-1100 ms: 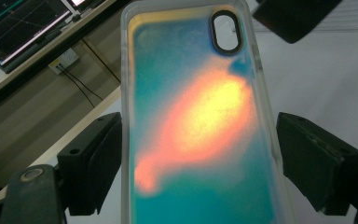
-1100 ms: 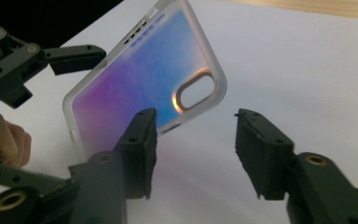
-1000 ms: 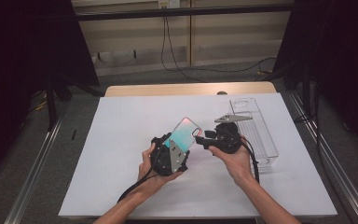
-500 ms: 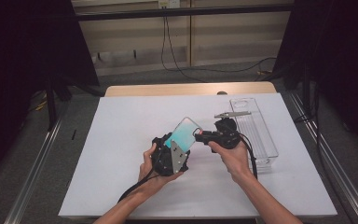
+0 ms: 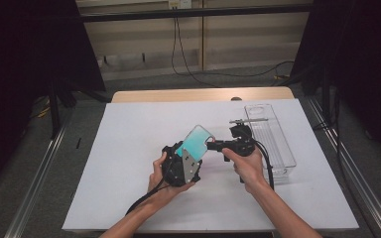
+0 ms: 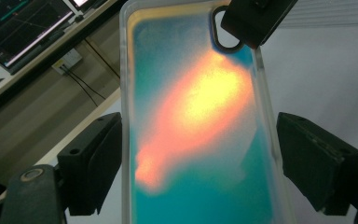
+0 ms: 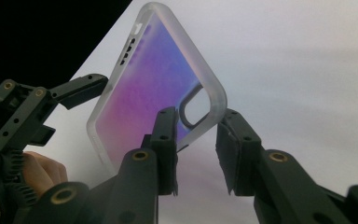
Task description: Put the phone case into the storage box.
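Your left hand-held gripper [image 5: 186, 161] grips the translucent teal plastic phone case [image 5: 196, 143] across its width, above the white tabletop [image 5: 129, 144]. Your right hand-held gripper [image 7: 196, 140] has just been closing (pads not yet pressing) astride the case's camera-cutout corner, its long axis slanting up toward that gripper.

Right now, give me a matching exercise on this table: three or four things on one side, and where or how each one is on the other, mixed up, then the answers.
Things:
1. phone case
2. clear tray
3. right gripper
4. left gripper

Places or states:
A. jaws closing around the case's corner by the camera cutout
B. lying on the white sheet at the right
C. lifted off the table, between both grippers
D. jaws at the case's long edges

Pairs: 1-C, 2-B, 3-A, 4-D
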The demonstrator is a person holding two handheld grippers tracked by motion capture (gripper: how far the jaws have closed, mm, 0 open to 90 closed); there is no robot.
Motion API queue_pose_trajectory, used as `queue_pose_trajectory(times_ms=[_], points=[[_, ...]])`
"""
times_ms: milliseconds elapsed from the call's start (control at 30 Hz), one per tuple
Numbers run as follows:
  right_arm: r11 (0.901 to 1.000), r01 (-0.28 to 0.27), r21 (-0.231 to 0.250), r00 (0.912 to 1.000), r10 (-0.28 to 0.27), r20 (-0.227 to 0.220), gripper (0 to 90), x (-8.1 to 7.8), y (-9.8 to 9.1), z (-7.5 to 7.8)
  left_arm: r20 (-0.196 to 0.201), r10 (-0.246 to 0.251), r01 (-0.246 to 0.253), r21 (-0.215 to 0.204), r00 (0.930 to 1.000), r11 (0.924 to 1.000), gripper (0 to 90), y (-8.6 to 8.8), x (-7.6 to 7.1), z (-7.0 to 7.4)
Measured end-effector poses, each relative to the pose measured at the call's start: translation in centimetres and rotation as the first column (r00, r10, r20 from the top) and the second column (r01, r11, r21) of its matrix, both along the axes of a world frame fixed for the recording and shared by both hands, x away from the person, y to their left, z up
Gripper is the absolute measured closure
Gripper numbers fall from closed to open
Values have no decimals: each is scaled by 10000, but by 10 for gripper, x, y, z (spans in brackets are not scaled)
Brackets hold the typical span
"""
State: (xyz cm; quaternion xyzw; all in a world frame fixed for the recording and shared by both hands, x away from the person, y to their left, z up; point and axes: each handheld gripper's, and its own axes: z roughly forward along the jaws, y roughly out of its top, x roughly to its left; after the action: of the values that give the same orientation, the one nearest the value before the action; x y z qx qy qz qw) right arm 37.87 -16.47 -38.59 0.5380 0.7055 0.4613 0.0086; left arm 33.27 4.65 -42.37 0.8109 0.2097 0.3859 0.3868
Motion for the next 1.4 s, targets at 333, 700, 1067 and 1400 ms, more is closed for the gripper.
queue_pose_trajectory(times_ms=[333,700,1067,1400], points=[[9999,20,155,10000,-20,25,726,-1,0,0,-52,149,-149,69,9999,9999,170,-1,2,-3],[9971,66,752,10000,-67,10,794,-1,0,-1,15,502,-502,165,9987,9986,171,-1,7,-7],[9917,266,1261,9996,-268,-3,839,-3,3,-3,608,-564,537,458,9966,9975,571,-11,-3,-8],[9915,665,1121,9963,-721,472,844,-4,-7,0,-509,-517,471,-886,9974,9950,261,-1,6,-1]])
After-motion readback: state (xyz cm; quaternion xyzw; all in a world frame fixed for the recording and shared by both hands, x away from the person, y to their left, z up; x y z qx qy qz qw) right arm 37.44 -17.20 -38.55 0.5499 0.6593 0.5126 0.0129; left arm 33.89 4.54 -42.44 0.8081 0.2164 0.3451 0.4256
